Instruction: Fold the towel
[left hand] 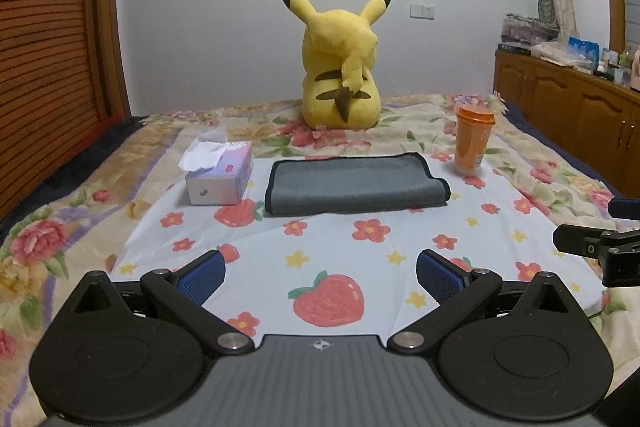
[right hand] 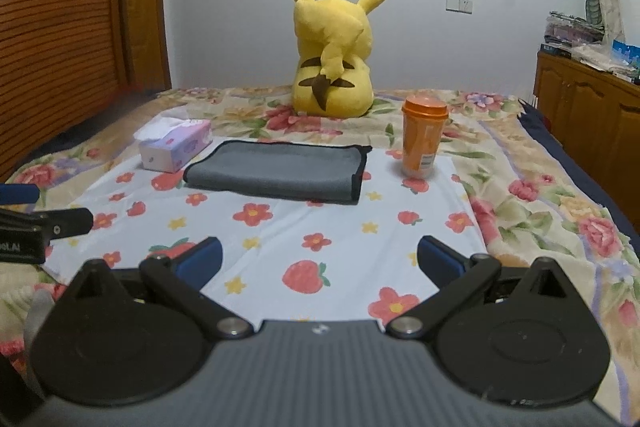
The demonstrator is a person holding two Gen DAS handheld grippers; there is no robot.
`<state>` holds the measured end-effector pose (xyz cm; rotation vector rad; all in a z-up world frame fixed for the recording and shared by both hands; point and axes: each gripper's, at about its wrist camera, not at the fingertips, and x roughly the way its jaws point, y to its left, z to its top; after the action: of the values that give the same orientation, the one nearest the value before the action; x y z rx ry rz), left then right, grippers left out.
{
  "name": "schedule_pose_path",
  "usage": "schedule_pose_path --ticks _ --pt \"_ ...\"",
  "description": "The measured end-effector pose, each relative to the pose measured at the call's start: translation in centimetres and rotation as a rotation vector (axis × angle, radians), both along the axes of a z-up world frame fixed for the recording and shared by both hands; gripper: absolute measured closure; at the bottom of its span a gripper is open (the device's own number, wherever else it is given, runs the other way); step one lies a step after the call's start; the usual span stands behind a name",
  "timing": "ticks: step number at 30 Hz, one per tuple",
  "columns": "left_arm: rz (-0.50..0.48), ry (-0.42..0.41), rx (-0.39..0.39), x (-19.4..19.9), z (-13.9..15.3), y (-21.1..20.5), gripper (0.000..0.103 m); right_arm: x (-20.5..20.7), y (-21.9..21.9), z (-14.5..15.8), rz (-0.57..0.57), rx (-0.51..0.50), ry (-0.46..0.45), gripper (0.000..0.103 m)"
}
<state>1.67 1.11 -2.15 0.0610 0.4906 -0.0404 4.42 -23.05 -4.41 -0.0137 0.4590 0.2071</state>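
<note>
A grey towel with black edging (left hand: 354,185) lies folded on a white cloth printed with flowers and strawberries (left hand: 360,251); it also shows in the right wrist view (right hand: 280,171). My left gripper (left hand: 320,273) is open and empty, well short of the towel's near edge. My right gripper (right hand: 318,259) is open and empty, also short of the towel. Part of the right gripper (left hand: 600,247) shows at the right edge of the left wrist view, and part of the left gripper (right hand: 44,227) at the left edge of the right wrist view.
A tissue box (left hand: 220,173) stands left of the towel and an orange lidded cup (left hand: 474,139) to its right. A yellow Pikachu plush (left hand: 340,67) sits behind on the floral bedspread. A wooden cabinet (left hand: 568,95) stands at the right.
</note>
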Motion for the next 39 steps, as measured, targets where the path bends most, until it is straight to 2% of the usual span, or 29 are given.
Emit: schedule_pose_path --ticks 26,39 --pt "-0.028 -0.146 0.028 -1.7 1.2 -0.5 0.000 -1.5 -1.1 1.0 -0.042 0.044 -0.126 0.000" --pt "-0.030 -0.185 0.034 -2.2 1.4 -0.6 0.000 -2.2 -1.3 1.5 -0.058 0.044 -0.194 0.000"
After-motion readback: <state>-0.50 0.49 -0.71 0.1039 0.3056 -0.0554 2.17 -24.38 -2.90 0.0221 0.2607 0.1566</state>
